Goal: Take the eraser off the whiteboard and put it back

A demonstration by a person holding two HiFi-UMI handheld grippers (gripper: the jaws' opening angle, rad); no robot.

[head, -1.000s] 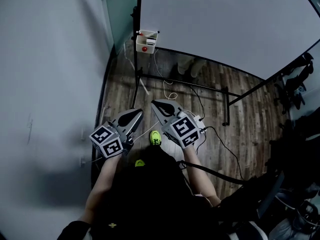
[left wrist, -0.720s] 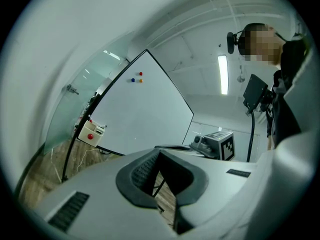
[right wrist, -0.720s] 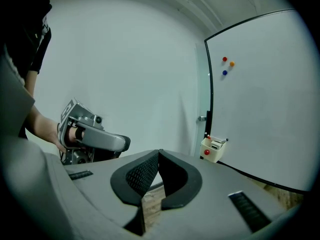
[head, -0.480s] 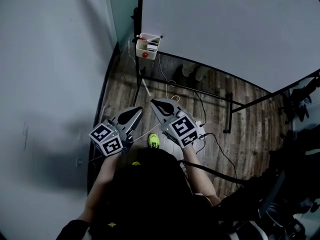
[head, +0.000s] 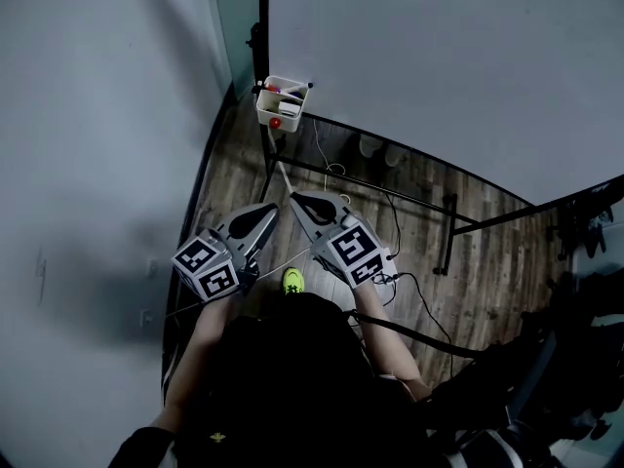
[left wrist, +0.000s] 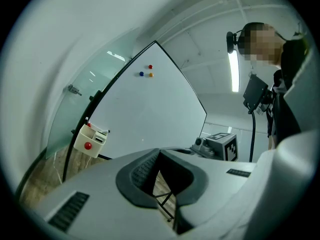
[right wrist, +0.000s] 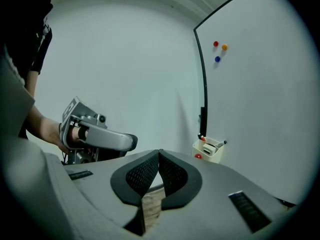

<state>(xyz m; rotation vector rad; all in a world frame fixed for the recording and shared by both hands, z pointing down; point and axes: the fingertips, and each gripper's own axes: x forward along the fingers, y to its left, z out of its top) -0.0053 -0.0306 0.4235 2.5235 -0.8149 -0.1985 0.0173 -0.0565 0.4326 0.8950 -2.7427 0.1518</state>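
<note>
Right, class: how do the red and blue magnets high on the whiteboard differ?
The red magnet is red, the blue magnet blue. The red magnet sits higher, the blue magnet lower. Both are small round dots, close together high on the whiteboard.

Open air lies in front of the whiteboard (head: pixel 439 66), so I can pass straight to its face; left of the whiteboard the wall (head: pixel 97 115) closes in; at its lower left corner a white holder box (head: pixel 281 103) juts out; beneath it the stand legs (head: pixel 450 234) bar the low way
</note>
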